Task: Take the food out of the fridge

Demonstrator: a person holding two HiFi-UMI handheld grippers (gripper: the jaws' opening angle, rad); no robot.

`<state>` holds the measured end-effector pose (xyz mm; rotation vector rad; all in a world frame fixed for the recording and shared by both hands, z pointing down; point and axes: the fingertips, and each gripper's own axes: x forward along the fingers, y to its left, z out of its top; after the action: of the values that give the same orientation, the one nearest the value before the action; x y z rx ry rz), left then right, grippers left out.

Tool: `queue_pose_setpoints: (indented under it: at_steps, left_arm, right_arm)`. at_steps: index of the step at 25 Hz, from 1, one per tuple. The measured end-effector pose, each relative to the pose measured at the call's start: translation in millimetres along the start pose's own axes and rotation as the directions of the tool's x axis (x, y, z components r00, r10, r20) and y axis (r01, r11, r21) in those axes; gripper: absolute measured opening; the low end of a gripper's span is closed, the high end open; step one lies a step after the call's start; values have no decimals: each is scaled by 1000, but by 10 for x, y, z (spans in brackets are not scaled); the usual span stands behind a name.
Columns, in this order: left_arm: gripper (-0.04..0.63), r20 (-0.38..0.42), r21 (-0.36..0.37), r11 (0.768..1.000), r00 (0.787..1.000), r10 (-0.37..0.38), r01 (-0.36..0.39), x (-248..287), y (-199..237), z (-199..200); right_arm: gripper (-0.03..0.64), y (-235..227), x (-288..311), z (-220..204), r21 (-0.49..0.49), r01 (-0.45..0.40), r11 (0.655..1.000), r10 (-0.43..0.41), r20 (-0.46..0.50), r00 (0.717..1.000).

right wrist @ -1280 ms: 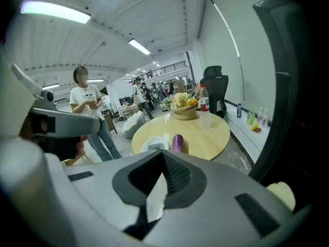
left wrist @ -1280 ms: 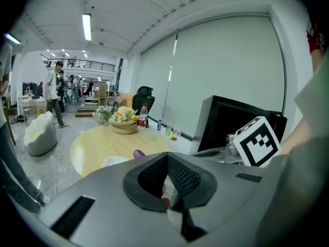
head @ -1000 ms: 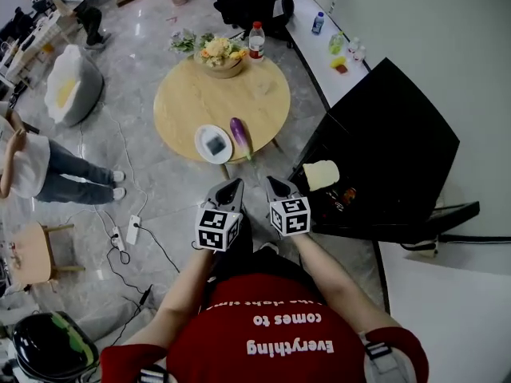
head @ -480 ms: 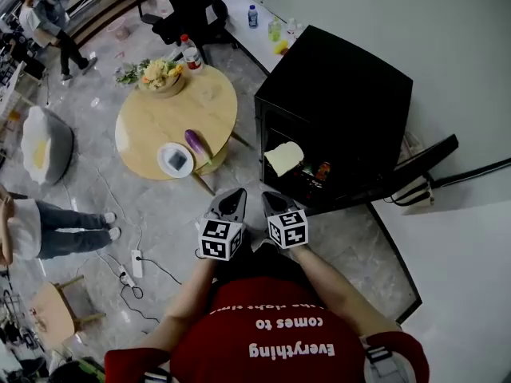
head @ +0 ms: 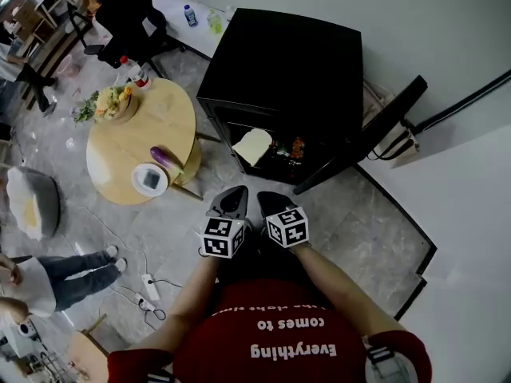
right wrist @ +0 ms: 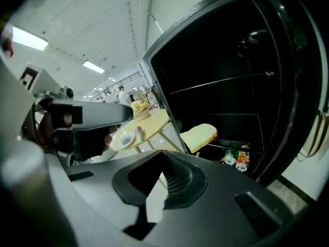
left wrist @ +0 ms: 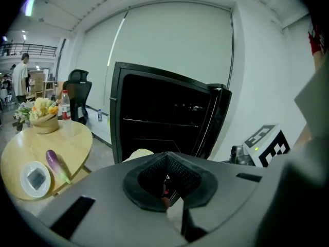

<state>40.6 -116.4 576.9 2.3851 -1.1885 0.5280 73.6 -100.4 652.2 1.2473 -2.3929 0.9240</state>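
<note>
A pale slice of bread lay low down in the open fridge, at the left side of the opening, with its edge poking out past the front. Just right of it on the same low level sat a few small drinks, one with an orange label. The shelves above them looked dark and I could not make out anything on them. The fridge was a black cabinet against the white wall, and its door was swung out wide to the right.

In front of it stood the person in a red shirt, holding both tools close together and aimed at the opening, well short of the bread. The left gripper had its jaws pressed together with nothing between them. The right gripper, just beside it, had its jaws together too and carried nothing. Neither touched the fridge.

Off to the left stood a round wooden table. On it lay a purple eggplant next to a white plate, and on the far side a basket of flowers and a red-capped bottle. Beyond that a black office chair stood, and a person in jeans was at the left edge.
</note>
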Motion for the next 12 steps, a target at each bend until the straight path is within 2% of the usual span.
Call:
queue_pose_setpoints:
  at_steps: [4,7,12]
  left_arm:
    - [3,-19,6,999,999,-42,42,85,-47,-37]
    - [3,-50,15,997,996,-76,77,76,-60,-127]
    - [5,-59,34,995,994,-97,99,95,40,-245]
  right_arm:
    - [11,-74,11,62,161,-47,986,38,59,998]
    - [11,-129,53,146,331,-84,940,40,138,990]
    - [14,-281,249,248,507,-129,852,14,224,975]
